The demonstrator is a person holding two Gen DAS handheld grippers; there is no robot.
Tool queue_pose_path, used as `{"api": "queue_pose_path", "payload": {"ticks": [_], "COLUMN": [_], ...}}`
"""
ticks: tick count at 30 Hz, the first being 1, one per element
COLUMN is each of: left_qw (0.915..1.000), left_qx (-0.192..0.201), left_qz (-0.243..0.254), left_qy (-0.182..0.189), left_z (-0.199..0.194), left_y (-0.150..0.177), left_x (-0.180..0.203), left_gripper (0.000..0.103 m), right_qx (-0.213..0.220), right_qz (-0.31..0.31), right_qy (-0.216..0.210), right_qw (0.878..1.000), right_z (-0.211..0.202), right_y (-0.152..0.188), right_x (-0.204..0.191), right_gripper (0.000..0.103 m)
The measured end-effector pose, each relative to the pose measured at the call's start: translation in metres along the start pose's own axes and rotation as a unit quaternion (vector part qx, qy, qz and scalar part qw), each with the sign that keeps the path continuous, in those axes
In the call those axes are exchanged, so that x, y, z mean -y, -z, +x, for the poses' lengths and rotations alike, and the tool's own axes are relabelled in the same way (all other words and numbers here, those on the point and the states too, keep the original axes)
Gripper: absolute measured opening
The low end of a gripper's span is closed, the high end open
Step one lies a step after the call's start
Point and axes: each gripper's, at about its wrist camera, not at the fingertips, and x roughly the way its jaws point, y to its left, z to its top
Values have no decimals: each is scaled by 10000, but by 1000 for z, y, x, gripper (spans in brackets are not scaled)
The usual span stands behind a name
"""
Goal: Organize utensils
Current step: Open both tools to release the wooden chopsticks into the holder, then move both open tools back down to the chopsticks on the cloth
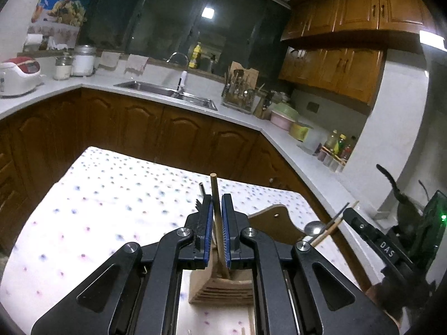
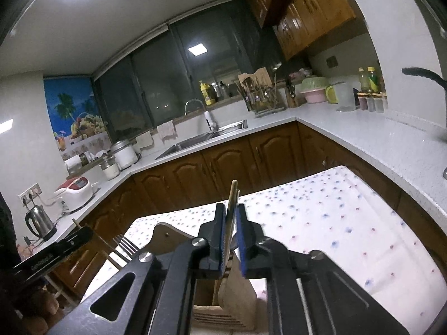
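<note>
My left gripper [image 1: 217, 203] is shut on an upright wooden chopstick [image 1: 215, 195] whose lower end reaches into a wooden utensil holder [image 1: 220, 287] below the fingers. A fork [image 1: 199, 203] and a dark rod stand just left of the fingers. A spoon [image 1: 313, 227] and more chopsticks [image 1: 333, 223] stick up to the right. My right gripper [image 2: 230, 212] is shut on thin chopsticks [image 2: 232, 195], upright over the same holder [image 2: 234, 301]. A fork [image 2: 124, 244] shows at its left. The other gripper shows at each view's edge.
The holder stands on a table with a white dotted cloth [image 1: 111, 195]. Behind are brown cabinets, a grey counter with a sink [image 1: 167, 93], a rice cooker [image 1: 18, 75], a utensil rack [image 1: 240, 92], bowls and bottles. A kettle [image 2: 40, 222] stands at the left.
</note>
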Motion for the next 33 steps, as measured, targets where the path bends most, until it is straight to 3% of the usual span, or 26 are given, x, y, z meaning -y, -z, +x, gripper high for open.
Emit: {"api": "queue_pose_path", "payload": {"ticks": [2, 3, 4, 6, 8, 10, 12, 20, 33], "left_qw": [10000, 10000, 9999, 9997, 9995, 9992, 9987, 9957, 9934], "left_qx": [24, 52, 88, 190, 235, 257, 261, -63, -513], "left_qz": [-13, -36, -69, -135, -205, -319, -419, -706, -127], "left_qy": [49, 74, 90, 85, 49, -39, -144, -600, -1015], "left_z": [-6, -11, -16, -29, -41, -54, -65, -101, -115], "left_y": [-2, -3, -4, -3, 1, 9, 19, 70, 98], "left_x": [1, 1, 0, -1, -4, -9, -14, -29, 1], "left_gripper": [10, 19, 25, 47, 60, 73, 81, 82, 82], "right_qx": [20, 42, 84, 181, 327, 431, 460, 106, -148], "right_qz": [53, 85, 133, 199, 238, 251, 282, 481, 426], "right_qy": [-7, -22, -44, -93, -136, -143, -137, -242, -346], "right_qw": [10000, 10000, 9999, 9996, 9991, 9987, 9984, 9985, 9984], "right_z": [-3, -6, -11, -19, -32, -44, -57, -101, -154], "right_y": [-2, -4, -6, -8, -9, -7, 1, 46, 74], "right_x": [2, 3, 4, 6, 10, 13, 19, 44, 58], "right_gripper": [18, 20, 28, 44, 66, 79, 83, 86, 88]}}
